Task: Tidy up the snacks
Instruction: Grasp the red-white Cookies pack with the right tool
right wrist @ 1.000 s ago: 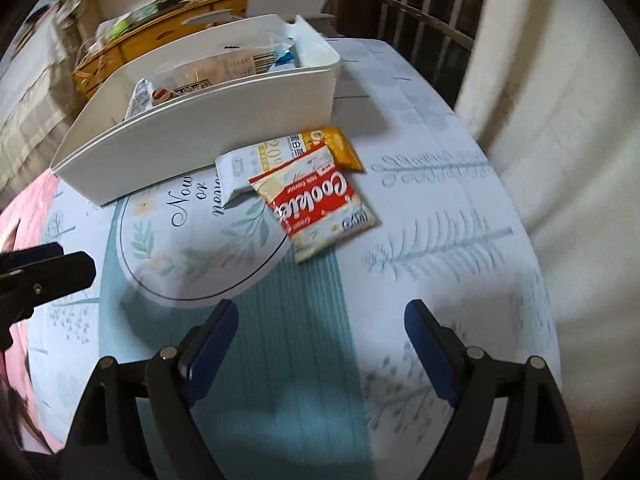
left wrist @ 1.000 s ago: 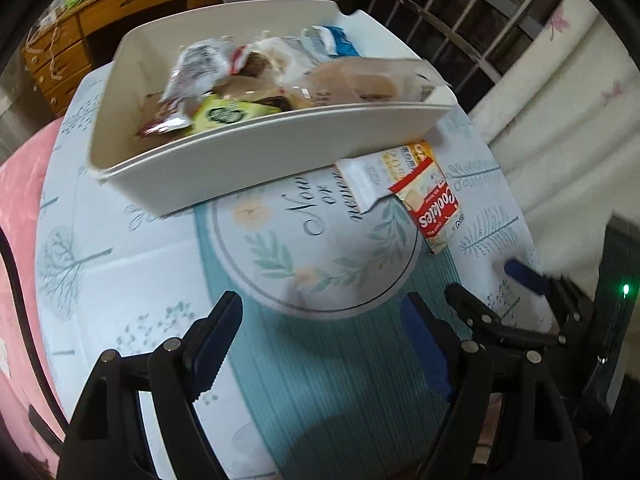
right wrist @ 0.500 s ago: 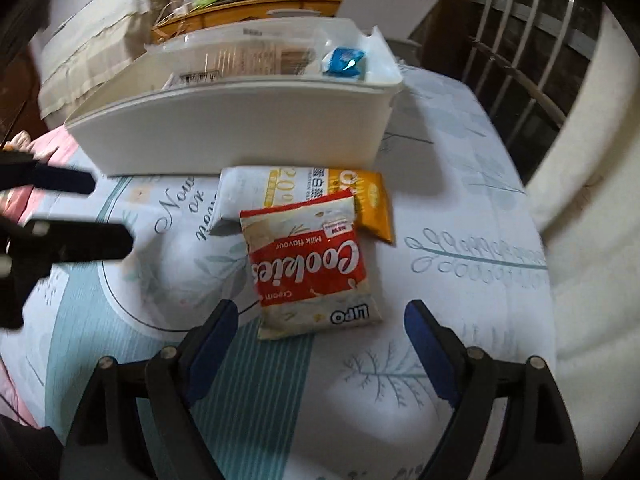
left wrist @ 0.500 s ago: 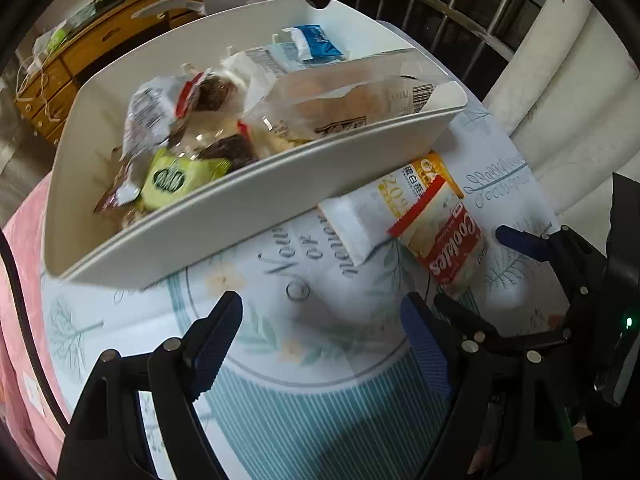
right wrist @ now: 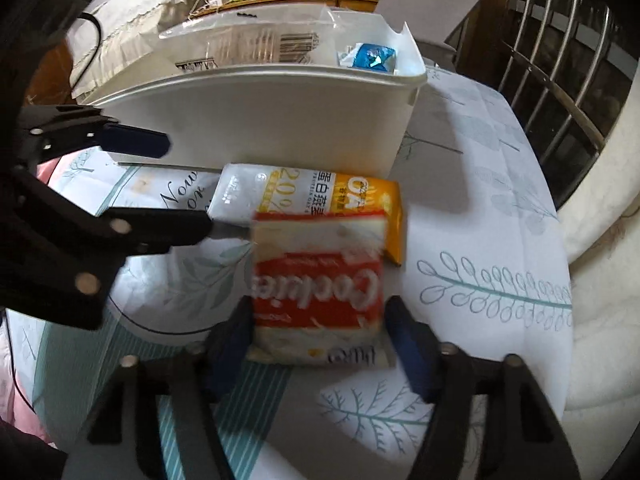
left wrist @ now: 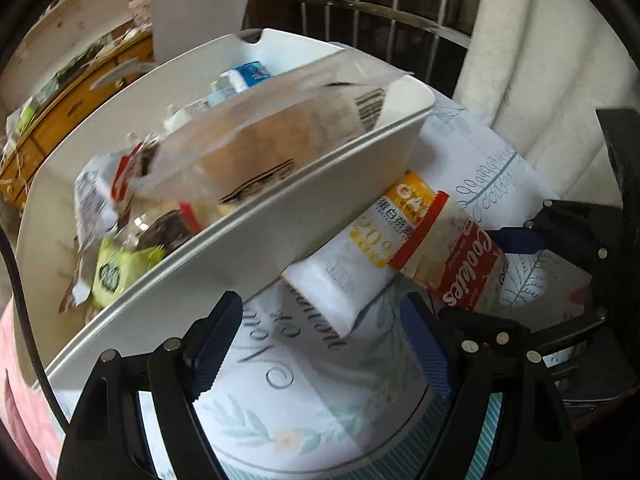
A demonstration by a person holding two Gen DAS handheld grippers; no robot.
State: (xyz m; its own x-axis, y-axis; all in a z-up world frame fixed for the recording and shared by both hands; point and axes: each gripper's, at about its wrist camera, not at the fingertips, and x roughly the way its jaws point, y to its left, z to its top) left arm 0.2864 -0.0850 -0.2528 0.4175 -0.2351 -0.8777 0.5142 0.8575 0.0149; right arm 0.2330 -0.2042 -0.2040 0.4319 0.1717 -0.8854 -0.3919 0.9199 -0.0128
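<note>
Since a second ago both grippers have come down and closer to the white bin (right wrist: pixel 256 120), and the right gripper (right wrist: pixel 320 344) now straddles the red cookie packet (right wrist: pixel 316 280) that earlier lay well ahead of it. Its jaws are closing with the packet between them; the left pad looks to touch the packet's edge, the right pad stands just off it, so nothing is clamped yet. The packet is red and white with large white "Cookies" lettering, blurred, lying flat on the printed tablecloth (right wrist: pixel 480 208) in front of the bin, overlapping a white-and-yellow oat packet (right wrist: pixel 304 192) that lies against the bin's front wall. The left gripper (left wrist: pixel 320 344) hangs released, empty, over the cloth just before the bin's front rim, its fingers beside the oat packet. The bin is heaped with wrapped snacks. To the right of the bin the cloth is bare up to the cushioned edge.
</note>
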